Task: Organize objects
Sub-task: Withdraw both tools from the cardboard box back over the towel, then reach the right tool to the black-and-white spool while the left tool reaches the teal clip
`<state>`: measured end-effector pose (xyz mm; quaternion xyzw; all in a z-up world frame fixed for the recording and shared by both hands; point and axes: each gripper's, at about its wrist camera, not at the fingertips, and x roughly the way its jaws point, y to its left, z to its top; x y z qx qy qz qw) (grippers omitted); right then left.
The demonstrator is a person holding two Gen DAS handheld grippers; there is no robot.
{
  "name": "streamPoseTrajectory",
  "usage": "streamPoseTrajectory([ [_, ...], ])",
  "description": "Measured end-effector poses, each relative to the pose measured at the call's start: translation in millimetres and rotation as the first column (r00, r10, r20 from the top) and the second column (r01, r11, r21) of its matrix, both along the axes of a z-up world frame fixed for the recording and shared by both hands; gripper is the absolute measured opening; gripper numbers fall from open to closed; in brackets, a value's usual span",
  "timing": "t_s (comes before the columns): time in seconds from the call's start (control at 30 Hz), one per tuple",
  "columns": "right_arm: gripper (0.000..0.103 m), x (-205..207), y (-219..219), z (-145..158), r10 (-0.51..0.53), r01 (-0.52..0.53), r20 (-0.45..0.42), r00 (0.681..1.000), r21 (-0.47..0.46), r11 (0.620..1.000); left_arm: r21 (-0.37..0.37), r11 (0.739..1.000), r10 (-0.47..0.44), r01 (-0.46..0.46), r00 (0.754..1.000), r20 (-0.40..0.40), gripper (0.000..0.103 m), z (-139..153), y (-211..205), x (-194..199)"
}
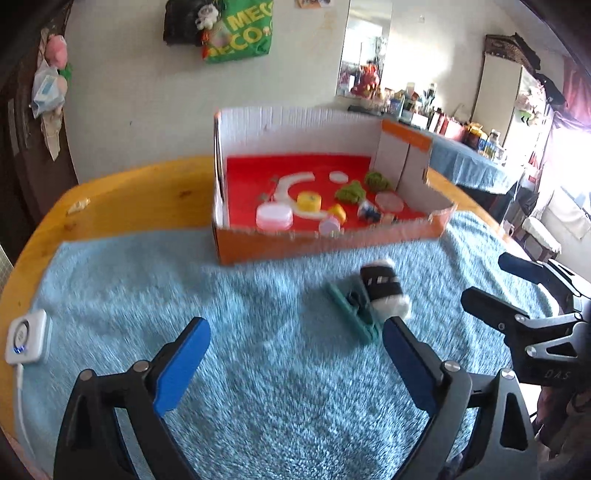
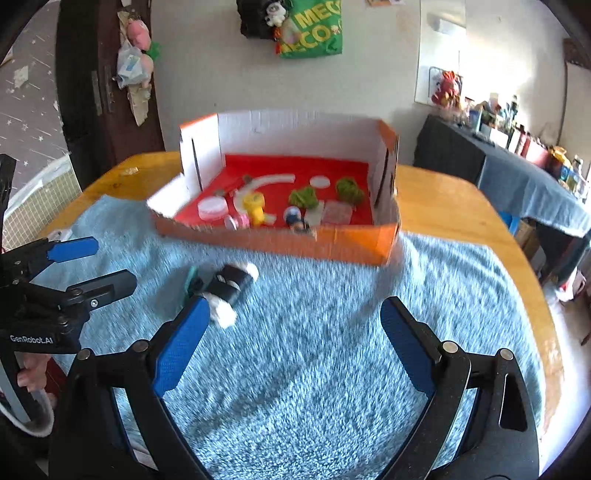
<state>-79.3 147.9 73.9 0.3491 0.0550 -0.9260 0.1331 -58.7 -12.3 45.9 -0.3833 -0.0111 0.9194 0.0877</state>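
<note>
Both the left gripper (image 1: 295, 363) and right gripper (image 2: 295, 345) hang open and empty over the black-and-white roll (image 1: 384, 291), which probably goes into the orange box (image 1: 332, 242) next.

Motion blur smears the blue towel (image 1: 258, 314) across both views, its pile streaking. The black-and-white roll (image 1: 384, 291) and the teal piece (image 1: 354, 314) under it are soft; what either is can't be told, and in the right wrist view a blue finger (image 2: 181, 350) covers the roll's near end. Small things inside the orange box (image 2: 295, 243) blur together: the dark little item (image 2: 299, 221) by the front wall is unreadable. The box's front wall hides the bases of the pieces nearest it. The green bag (image 1: 240, 33) on the wall is cut by the top edge, its lettering incomplete. The clutter on the far counter (image 1: 461, 147) is too small to sort out.
</note>
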Motion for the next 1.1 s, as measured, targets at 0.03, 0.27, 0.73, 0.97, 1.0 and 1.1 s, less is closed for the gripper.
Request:
streamPoseTrajectory([
  [0.03,0.095,-0.3,0.1,-5.1,-0.005,0.005,0.009,1.0,0.005,1.0,-0.003,1.0,0.004,-0.003,1.0,0.013,0.096,-4.7,0.3,-0.2],
  [0.27,0.095,-2.2,3.8,-22.1,-0.02,0.02,0.047,0.999,-0.006,1.0,-0.008,1.0,0.006,-0.005,0.999,0.054,0.096,-20.0,2.2,-2.7],
  [0.73,0.095,-9.9,17.1,-26.6,-0.043,0.046,0.068,0.997,-0.032,0.998,-0.049,0.997,-0.057,0.062,0.994,0.093,0.096,-30.0,36.0,-18.0],
  [0.97,0.095,-17.1,23.0,-26.2,-0.047,0.05,0.082,0.996,-0.043,0.998,-0.103,0.993,-0.038,0.049,0.994,0.107,0.096,-32.1,41.7,-30.8],
  [1.0,0.095,-18.1,23.5,-26.1,-0.046,0.05,0.083,0.995,-0.044,0.998,-0.111,0.993,-0.038,0.05,0.993,0.109,0.096,-32.6,42.0,-32.2],
  [1.1,0.095,-21.7,24.3,-26.4,-0.048,0.052,0.088,0.995,-0.048,0.997,-0.119,0.992,-0.032,0.046,0.992,0.12,0.096,-34.6,39.1,-36.0],
])
